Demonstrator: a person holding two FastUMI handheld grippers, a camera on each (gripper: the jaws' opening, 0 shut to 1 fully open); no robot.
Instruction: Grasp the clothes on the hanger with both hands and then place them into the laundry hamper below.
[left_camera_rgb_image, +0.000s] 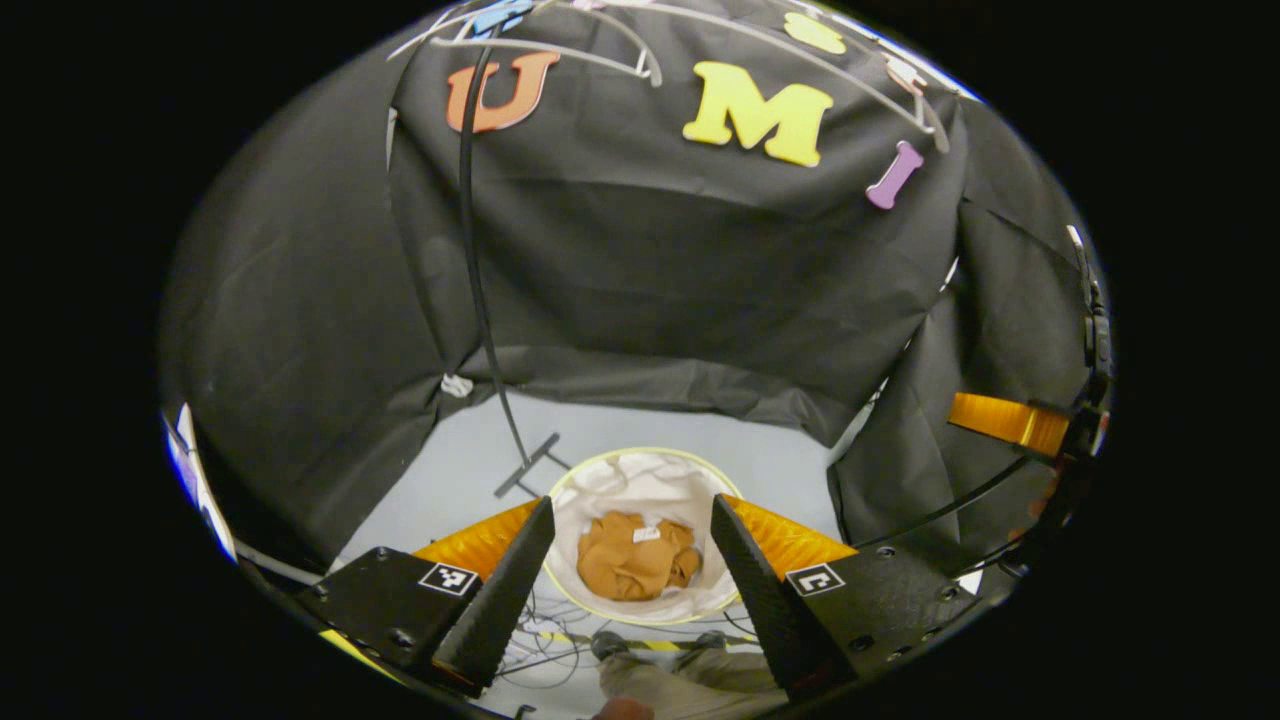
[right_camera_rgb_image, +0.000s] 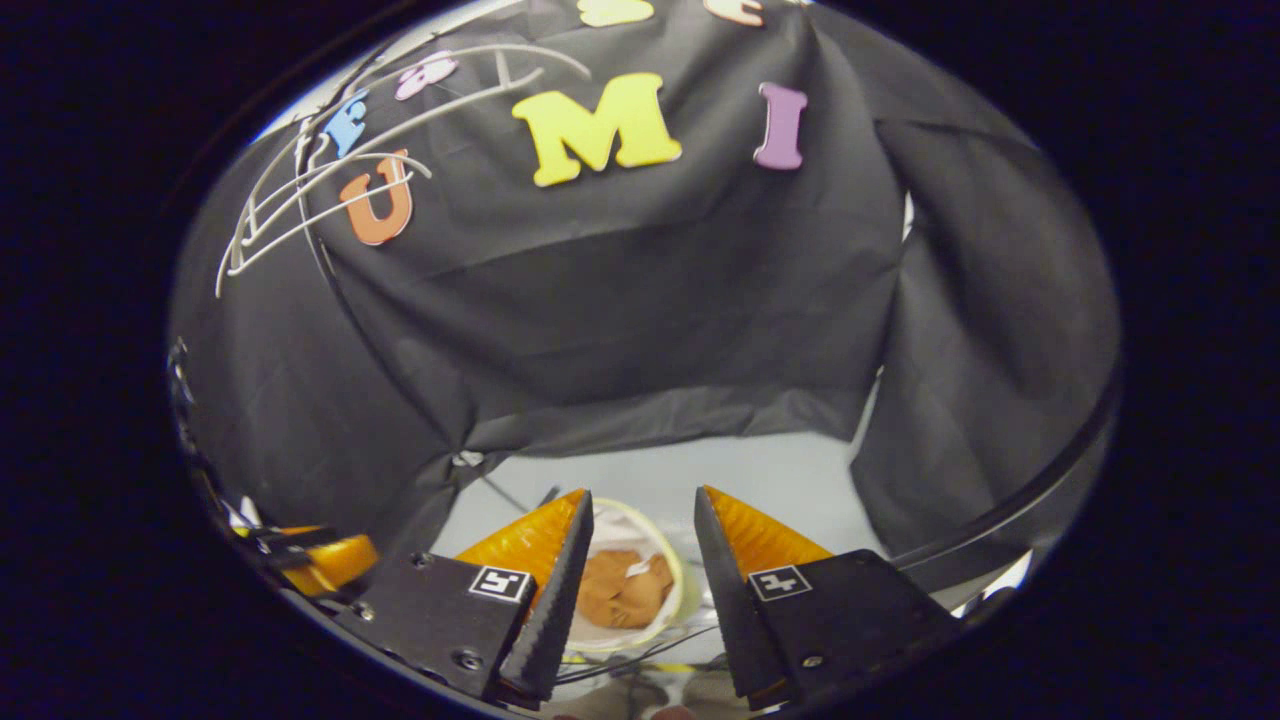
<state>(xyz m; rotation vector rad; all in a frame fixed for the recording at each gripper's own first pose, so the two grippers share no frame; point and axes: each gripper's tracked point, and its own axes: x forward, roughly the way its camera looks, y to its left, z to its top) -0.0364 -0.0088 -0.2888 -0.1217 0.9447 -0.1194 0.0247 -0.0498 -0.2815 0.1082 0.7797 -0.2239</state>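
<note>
My left gripper has its two fingers spread wide, with nothing between them; through the gap I look straight down at the crumpled tan-brown cloth garment with a small white tag on it. The garment lies in a heap at the bottom of the round white-lined laundry hamper with a pale yellow-green rim, which stands on the light grey floor. My fingers hang well above it and touch neither cloth nor rim.

My right gripper is likewise parted, fingers empty. Between them, in the right gripper view, I see the same garment lying inside the hamper, a little to the left of the gap's middle.

Just beside the hamper, toward the booth's back, the flat dark metal foot of a thin black stand rests on the floor, and its pole rises up the black cloth wall. At the top of it hang bare white wire hangers; from the right gripper view they show at upper left, with no clothing on them.

Near the bottom edge of the left gripper view, thin dark cables trail on the floor, next to a person's trouser leg.
</note>
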